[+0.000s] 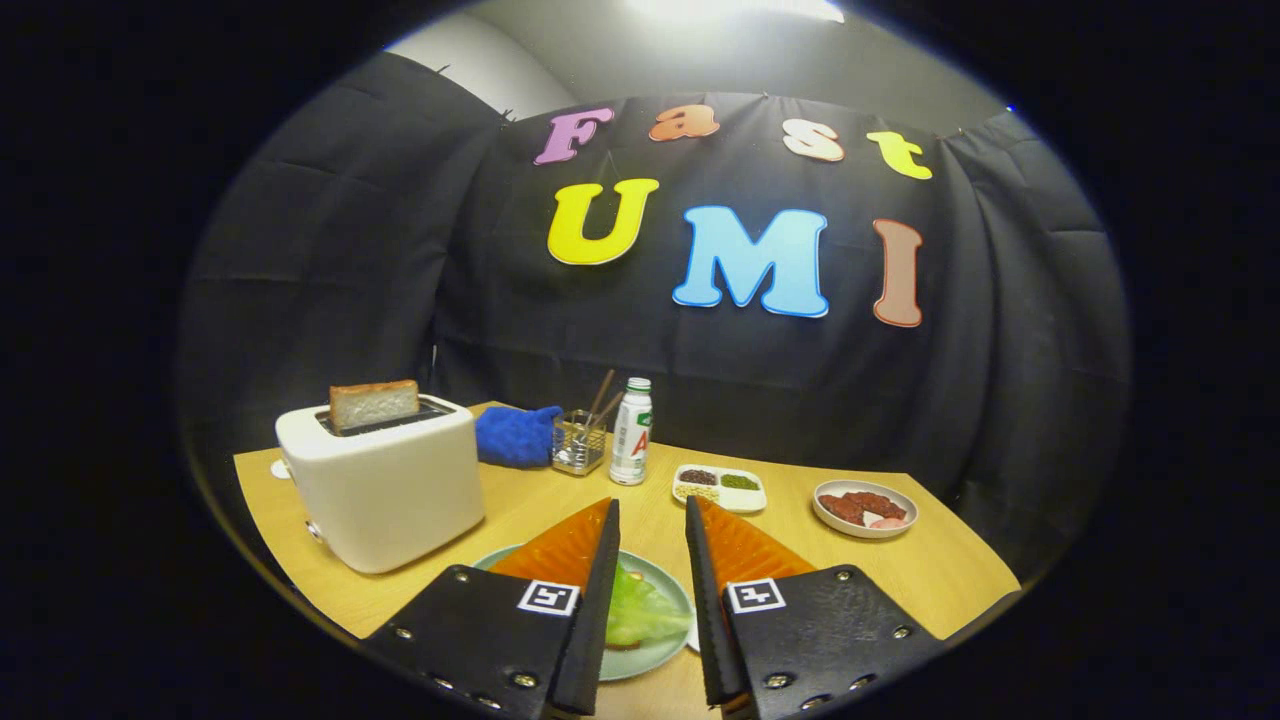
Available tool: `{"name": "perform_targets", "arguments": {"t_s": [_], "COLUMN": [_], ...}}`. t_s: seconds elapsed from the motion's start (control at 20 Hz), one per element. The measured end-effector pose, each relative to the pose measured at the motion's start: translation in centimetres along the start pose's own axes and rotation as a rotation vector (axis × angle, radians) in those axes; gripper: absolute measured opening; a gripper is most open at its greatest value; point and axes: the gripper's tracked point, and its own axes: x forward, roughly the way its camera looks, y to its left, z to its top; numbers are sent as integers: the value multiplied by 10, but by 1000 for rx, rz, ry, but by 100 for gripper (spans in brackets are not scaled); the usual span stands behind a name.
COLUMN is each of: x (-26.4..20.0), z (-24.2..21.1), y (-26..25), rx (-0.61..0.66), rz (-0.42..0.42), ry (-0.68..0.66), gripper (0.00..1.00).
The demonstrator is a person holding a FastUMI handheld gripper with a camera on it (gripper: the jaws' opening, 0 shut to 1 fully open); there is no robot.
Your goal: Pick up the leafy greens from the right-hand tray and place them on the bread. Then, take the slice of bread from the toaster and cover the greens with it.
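Leafy greens (640, 610) lie on a pale green plate (668, 585) on the counter (560, 495), seen in the gap between the fingers; any bread beneath them is barely visible. Gripper (650, 525) is released, fingers apart, nothing held, hanging above the plate. Toaster (385, 485) stands at 10 o'clock from the fingertips, with one bread slice (373, 402) upright in its slot. Blue oven mitt (517, 436) sits just right of the toaster, touching a clear holder (579, 443) with sticks. White bottle (631, 432) stands at 12 o'clock beyond the fingertips. Divided dish (720, 488) of seasonings is at 1 o'clock. Small tray (865, 508) with reddish food is at 2 o'clock, well apart from the plate.
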Motion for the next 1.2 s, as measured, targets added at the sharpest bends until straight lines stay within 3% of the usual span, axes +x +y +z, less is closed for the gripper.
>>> {"name": "perform_targets", "arguments": {"t_s": [0.1,0.4,0.85,1.05,1.2], "x": [3,3,15,24,33], "z": [4,17,43,36,38], "y": [40,97,189,249,257], "rx": [27,36,97,122,142], "rz": [77,158,56,113,66], "ry": [12,14,-43,0,8], "gripper": [40,40,40,40,40]}}
